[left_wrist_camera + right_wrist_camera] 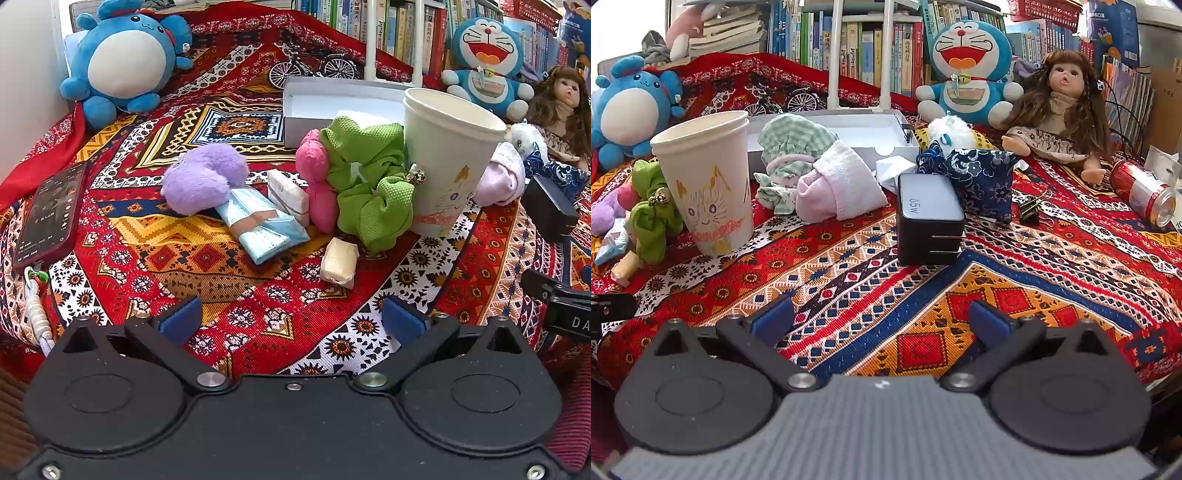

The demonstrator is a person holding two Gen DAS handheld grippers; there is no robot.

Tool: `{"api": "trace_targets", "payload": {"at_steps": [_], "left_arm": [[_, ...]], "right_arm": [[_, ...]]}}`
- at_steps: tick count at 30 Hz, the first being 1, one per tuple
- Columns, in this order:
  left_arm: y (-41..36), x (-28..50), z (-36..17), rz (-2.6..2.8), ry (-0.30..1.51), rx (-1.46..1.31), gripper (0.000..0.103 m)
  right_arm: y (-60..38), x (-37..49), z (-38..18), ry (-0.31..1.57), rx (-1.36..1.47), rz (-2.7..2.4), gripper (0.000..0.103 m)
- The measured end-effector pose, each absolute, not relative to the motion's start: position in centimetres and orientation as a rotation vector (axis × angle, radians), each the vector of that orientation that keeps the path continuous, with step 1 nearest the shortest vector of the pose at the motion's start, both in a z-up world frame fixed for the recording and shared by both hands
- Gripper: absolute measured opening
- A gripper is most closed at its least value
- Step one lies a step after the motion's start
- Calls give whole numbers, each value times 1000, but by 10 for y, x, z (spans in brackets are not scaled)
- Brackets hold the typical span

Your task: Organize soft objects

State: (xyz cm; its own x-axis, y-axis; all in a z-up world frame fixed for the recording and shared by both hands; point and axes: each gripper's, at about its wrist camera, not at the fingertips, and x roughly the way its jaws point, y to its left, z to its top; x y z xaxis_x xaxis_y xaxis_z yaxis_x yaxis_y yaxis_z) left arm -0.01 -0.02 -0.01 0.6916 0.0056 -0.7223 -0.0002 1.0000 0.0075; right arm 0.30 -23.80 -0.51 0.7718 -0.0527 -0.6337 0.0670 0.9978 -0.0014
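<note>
Soft items lie on a patterned cloth. In the left wrist view a purple fluffy scrunchie [203,179], a pink scrunchie [319,184] and a green scrunchie [369,181] sit left of a paper cup [447,162]. My left gripper [291,321] stands open over bare cloth, short of them. In the right wrist view a green checked cloth [792,155], a pink folded cloth [838,184] and a blue floral pouch [984,181] lie in front of a white box [871,129]. My right gripper [881,319] is open, nothing between its fingers, just short of a black charger [929,221].
A phone [50,216] lies at the left. A face-mask pack [264,225], tissue pack [290,197] and wrapped candy [340,262] sit near the scrunchies. Plush toys [122,62] [967,70], a doll [1067,107], a red can [1143,192] and binder clip [1030,210] ring the cloth.
</note>
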Motion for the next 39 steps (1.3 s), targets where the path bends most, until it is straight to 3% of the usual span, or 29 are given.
{"api": "trace_targets", "payload": {"at_steps": [39], "left_arm": [[0,0,0,2,809,4,103]], "right_arm": [[-238,3,-5,684,20,-65,103]]}}
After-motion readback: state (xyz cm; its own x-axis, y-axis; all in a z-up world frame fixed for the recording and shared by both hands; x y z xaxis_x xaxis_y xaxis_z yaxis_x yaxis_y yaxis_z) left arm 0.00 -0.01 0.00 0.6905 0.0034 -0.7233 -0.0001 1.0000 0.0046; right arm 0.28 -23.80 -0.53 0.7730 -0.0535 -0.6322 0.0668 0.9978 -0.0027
